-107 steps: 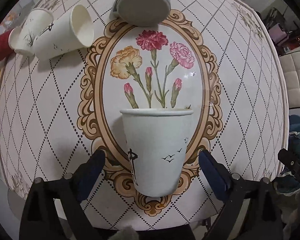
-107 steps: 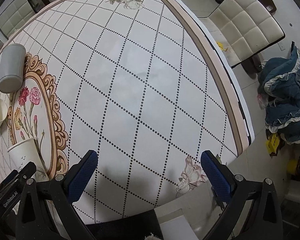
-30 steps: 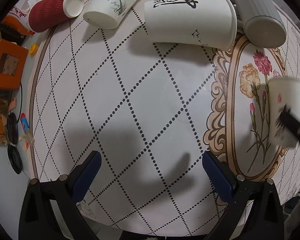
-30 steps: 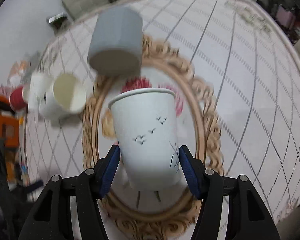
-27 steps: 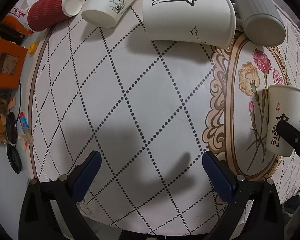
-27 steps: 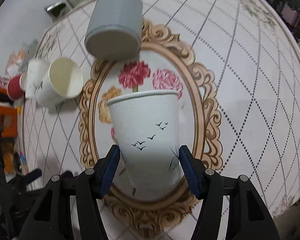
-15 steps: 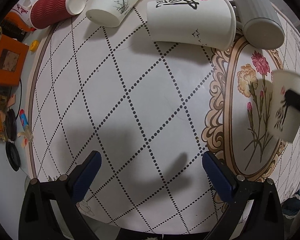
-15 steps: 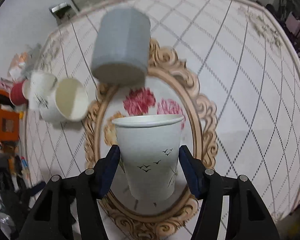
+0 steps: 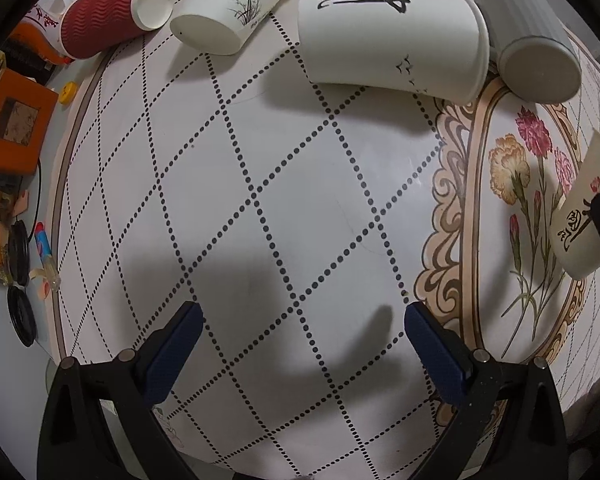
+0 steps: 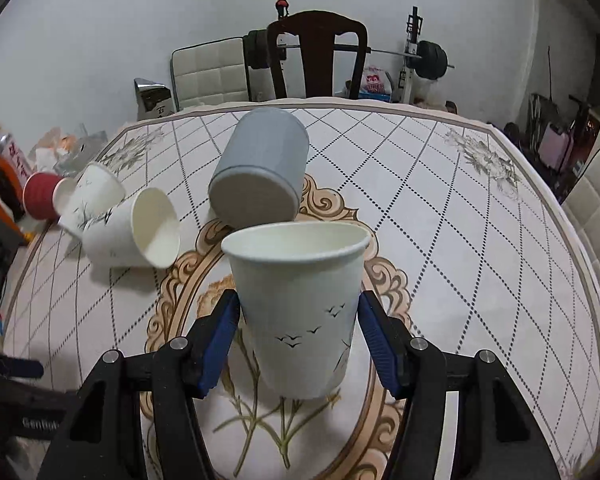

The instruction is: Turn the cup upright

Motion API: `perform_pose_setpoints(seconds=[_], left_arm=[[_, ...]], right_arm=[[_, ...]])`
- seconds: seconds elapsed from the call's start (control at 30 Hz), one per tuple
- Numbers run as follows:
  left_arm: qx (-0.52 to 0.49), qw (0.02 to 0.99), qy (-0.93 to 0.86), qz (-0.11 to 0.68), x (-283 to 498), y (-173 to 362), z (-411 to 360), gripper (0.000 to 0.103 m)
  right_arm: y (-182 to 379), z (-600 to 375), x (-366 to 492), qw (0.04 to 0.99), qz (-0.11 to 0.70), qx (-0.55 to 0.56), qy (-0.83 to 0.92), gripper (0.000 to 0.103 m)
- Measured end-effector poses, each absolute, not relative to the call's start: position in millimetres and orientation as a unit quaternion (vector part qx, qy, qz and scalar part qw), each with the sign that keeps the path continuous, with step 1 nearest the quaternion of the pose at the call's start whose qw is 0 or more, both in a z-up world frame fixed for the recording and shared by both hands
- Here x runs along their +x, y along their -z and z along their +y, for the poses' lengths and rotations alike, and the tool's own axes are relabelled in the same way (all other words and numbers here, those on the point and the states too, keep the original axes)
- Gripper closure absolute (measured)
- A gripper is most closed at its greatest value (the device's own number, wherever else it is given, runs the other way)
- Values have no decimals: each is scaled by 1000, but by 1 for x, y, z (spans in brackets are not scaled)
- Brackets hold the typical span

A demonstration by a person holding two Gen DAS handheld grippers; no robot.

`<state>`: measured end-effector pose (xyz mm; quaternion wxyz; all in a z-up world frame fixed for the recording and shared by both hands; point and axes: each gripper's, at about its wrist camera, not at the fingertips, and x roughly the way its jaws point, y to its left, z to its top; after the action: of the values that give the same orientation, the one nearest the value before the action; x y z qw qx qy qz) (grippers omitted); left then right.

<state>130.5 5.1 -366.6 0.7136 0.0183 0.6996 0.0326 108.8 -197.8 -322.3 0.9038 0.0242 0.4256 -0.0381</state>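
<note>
My right gripper (image 10: 300, 340) is shut on a white paper cup with small black birds (image 10: 300, 300). The cup is mouth up, over the flower oval of the table (image 10: 480, 260); I cannot tell whether its base touches the table. The same cup shows at the right edge of the left wrist view (image 9: 584, 208), with a dark right finger on it. My left gripper (image 9: 300, 344) is open and empty over the dotted cloth, well left of the cup.
Several cups lie on their sides at the back: a grey ribbed cup (image 9: 528, 36) (image 10: 260, 168), a white calligraphy cup (image 9: 392, 40) (image 10: 132, 232), a white orchid cup (image 9: 236, 0) and a red cup (image 9: 112, 16). An orange box (image 9: 12, 124) sits off the left edge.
The right gripper has tilted up with the bird cup, so its mouth now faces up and the room shows. The left gripper has barely moved.
</note>
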Motion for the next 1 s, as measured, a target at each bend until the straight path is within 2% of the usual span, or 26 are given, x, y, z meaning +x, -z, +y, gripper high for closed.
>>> perform_pose_setpoints(seconds=[0.3,0.4,0.47,0.6,0.77,1.0], left_arm=[[33,727,-16,686,106,361,5,0],[39,736,-9,676,99,353,6,0],[43,742,-6,669,95,343,4,0],[48,758,1,651,80,319,0,0],[58,781,6,622,55,276,-4,0],[55,822,12,566,17,198,-16,0]], right_arm=[[322,-197,87,890,452,34,53,38],[319,-196,80,883,464,34,60,26],[315,-195,75,881,466,31,68,13],[301,-196,59,877,472,30,84,10],[270,-200,33,867,486,23,107,2],[188,-208,-19,873,471,20,124,0]])
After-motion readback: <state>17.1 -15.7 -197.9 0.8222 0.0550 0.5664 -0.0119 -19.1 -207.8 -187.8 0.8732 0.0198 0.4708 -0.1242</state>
